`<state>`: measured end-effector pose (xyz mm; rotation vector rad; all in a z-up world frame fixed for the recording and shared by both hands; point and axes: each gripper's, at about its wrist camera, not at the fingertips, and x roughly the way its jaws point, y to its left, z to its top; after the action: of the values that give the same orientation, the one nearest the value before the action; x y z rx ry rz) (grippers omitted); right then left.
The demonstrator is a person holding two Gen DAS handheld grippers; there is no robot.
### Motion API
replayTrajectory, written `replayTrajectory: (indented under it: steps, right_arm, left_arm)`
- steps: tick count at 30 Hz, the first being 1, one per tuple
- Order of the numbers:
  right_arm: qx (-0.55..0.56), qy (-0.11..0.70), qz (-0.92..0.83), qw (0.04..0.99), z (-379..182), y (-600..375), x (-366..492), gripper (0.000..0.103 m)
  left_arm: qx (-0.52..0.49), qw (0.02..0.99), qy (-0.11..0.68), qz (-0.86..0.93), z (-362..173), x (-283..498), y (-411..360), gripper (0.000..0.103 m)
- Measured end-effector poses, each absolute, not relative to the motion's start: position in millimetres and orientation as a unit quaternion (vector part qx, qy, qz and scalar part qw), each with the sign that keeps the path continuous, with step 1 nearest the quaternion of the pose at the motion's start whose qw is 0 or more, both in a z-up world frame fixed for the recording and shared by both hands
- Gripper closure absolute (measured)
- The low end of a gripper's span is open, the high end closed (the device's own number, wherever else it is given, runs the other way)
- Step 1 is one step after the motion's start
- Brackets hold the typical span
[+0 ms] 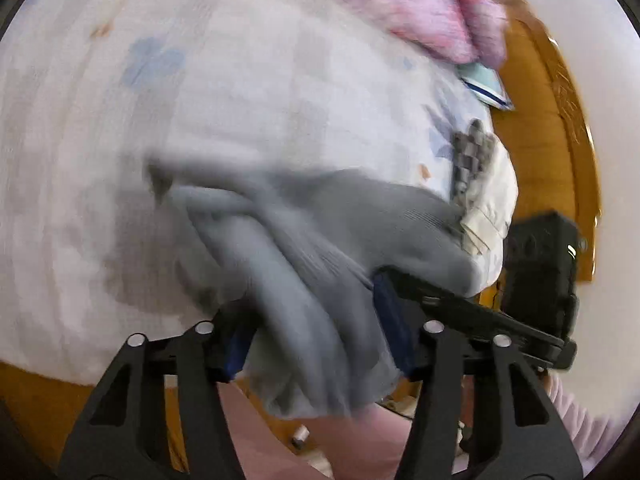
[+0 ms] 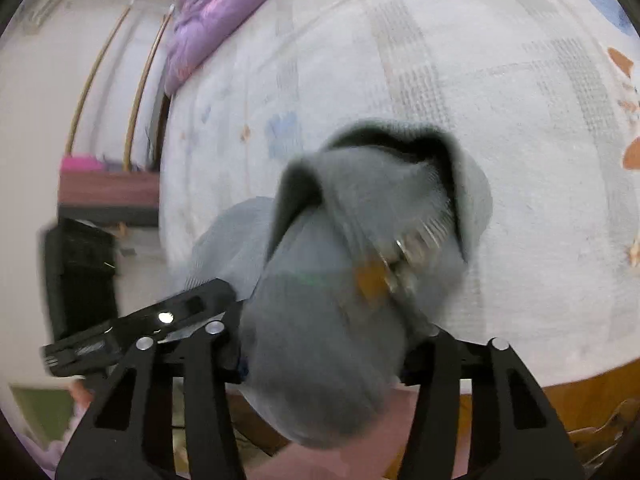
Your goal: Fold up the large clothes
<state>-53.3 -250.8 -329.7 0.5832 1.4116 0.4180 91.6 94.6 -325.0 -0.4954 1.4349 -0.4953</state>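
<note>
A large grey knit garment (image 1: 304,248) hangs bunched over the near edge of a bed. My left gripper (image 1: 316,340) is shut on a thick fold of it, and the cloth spills down between the fingers. In the right wrist view my right gripper (image 2: 324,344) is shut on another bunch of the same grey garment (image 2: 340,288), whose collar or cuff opening gapes toward the camera; a small tag shows on it. The other gripper's black body (image 1: 480,312) pokes in from the right in the left view, and from the left in the right wrist view (image 2: 140,320). Both views are motion-blurred.
The bed has a white sheet (image 1: 200,100) with faint blue and orange prints. A pink fluffy blanket (image 1: 420,8) lies at its head, purple in the right view (image 2: 216,16). A checked and cream cloth (image 1: 480,184) sits by the wooden headboard (image 1: 540,120). A black box (image 2: 80,276) stands beside the bed.
</note>
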Motion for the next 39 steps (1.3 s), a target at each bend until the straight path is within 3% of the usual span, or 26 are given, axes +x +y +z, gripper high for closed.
replayTrajectory:
  steps: [3,5,6,7,9,11,15,19,22,24,25,26,27,30,33,35,39]
  right_arm:
    - [0.274,0.615,0.191,0.714,-317,-276,-67,0.070]
    - [0.281,0.611,0.198,0.713,-317,-288,-55,0.088]
    - [0.280,0.629,0.208,0.695,-324,-296,-53,0.089]
    - [0.262,0.663,0.217,0.667,-335,-297,-52,0.086]
    - [0.218,0.726,0.202,0.620,-354,-295,-36,0.069]
    - [0.202,0.741,0.199,0.609,-355,-307,-38,0.033]
    - [0.206,0.736,0.206,0.611,-336,-335,-28,0.022]
    - [0.258,0.678,0.199,0.659,-309,-349,30,0.021]
    - [0.192,0.671,0.203,0.686,-328,-305,99,0.021]
    - [0.176,0.706,0.233,0.645,-369,-256,128,0.023]
    - [0.163,0.727,0.256,0.616,-390,-232,133,0.033]
    - [0.132,0.755,0.273,0.582,-410,-209,129,0.052]
    - [0.075,0.780,0.292,0.548,-424,-181,109,0.060]
    - [-0.008,0.739,0.336,0.584,-408,-170,50,0.063]
    - [0.090,0.785,0.295,0.537,-417,-211,-6,0.065]
    - [0.088,0.808,0.277,0.513,-432,-220,-32,0.066]
    - [0.115,0.831,0.224,0.496,-445,-243,-60,0.063]
  left_arm:
    - [-0.198,0.695,0.654,-0.222,-318,71,84,0.048]
    - [-0.172,0.706,0.652,-0.216,-317,65,63,0.048]
    - [-0.174,0.707,0.654,-0.206,-323,61,58,0.048]
    - [-0.178,0.703,0.661,-0.190,-329,59,57,0.048]
    - [-0.201,0.690,0.677,-0.158,-345,47,69,0.048]
    - [-0.226,0.686,0.678,-0.134,-351,44,79,0.047]
    - [-0.283,0.688,0.663,-0.087,-340,26,120,0.034]
    - [-0.310,0.700,0.640,-0.062,-328,33,157,0.032]
    - [-0.323,0.713,0.619,-0.063,-329,60,173,0.026]
    - [-0.318,0.707,0.629,-0.053,-347,83,175,0.026]
    - [-0.315,0.704,0.635,-0.049,-356,91,174,0.026]
    - [-0.314,0.699,0.641,-0.046,-366,98,173,0.026]
    - [-0.316,0.689,0.651,-0.042,-375,101,173,0.026]
    - [-0.318,0.670,0.669,-0.041,-389,90,171,0.026]
    - [-0.325,0.641,0.695,-0.037,-408,63,159,0.026]
    - [-0.320,0.626,0.710,-0.036,-419,47,147,0.025]
    - [-0.318,0.603,0.730,-0.044,-454,20,122,0.013]
